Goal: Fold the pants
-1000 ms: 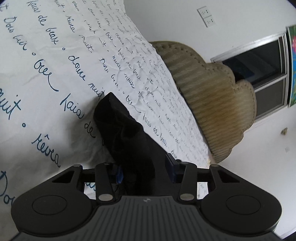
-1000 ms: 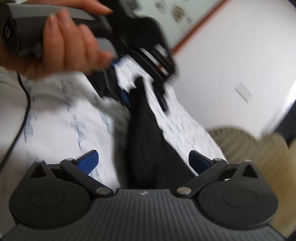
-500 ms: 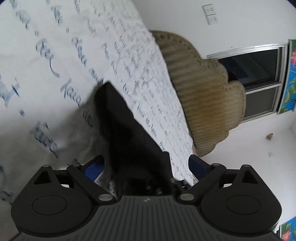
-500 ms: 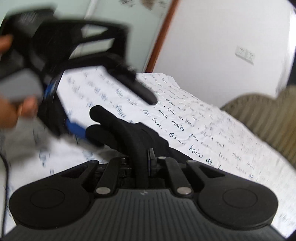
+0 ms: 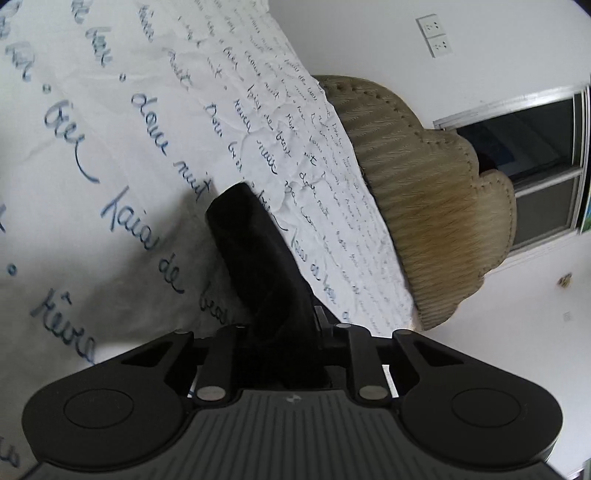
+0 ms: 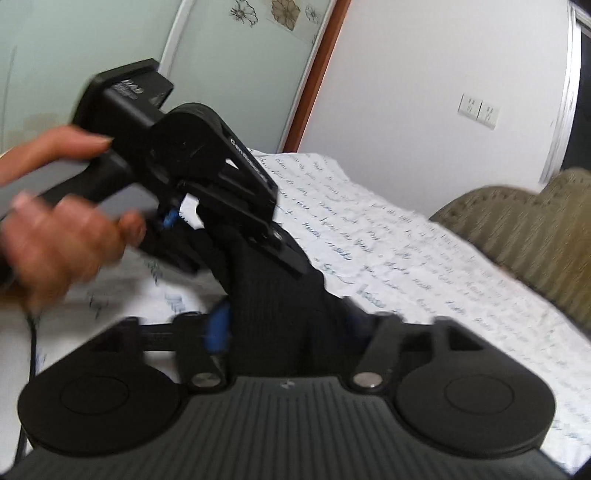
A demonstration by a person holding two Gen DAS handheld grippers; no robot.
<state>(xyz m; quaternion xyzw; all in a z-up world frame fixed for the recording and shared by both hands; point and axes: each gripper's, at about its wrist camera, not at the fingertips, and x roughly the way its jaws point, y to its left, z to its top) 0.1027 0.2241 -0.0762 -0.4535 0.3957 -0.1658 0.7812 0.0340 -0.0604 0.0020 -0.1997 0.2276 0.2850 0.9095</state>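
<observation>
The black pants [image 5: 258, 254] are bunched into a narrow fold above a white bedsheet [image 5: 110, 147] printed with blue handwriting. My left gripper [image 5: 284, 332] is shut on the pants, its fingers hidden by the cloth. In the right wrist view the pants [image 6: 273, 302] run between my right gripper's [image 6: 284, 328] blue-padded fingers [image 6: 218, 328], which stand partly apart around the cloth. The left gripper [image 6: 207, 221], held by a hand, grips the same cloth just beyond.
A beige ribbed headboard [image 5: 436, 221] stands at the bed's far end, also in the right wrist view [image 6: 524, 236]. A window [image 5: 532, 155] and wall sockets [image 5: 437, 35] lie behind. A door frame [image 6: 317, 74] is at the back.
My left gripper was open half a second ago and has shut on the pants. My right gripper, shut on the cloth half a second ago, has spread partly. The left gripper moved closer to the right one.
</observation>
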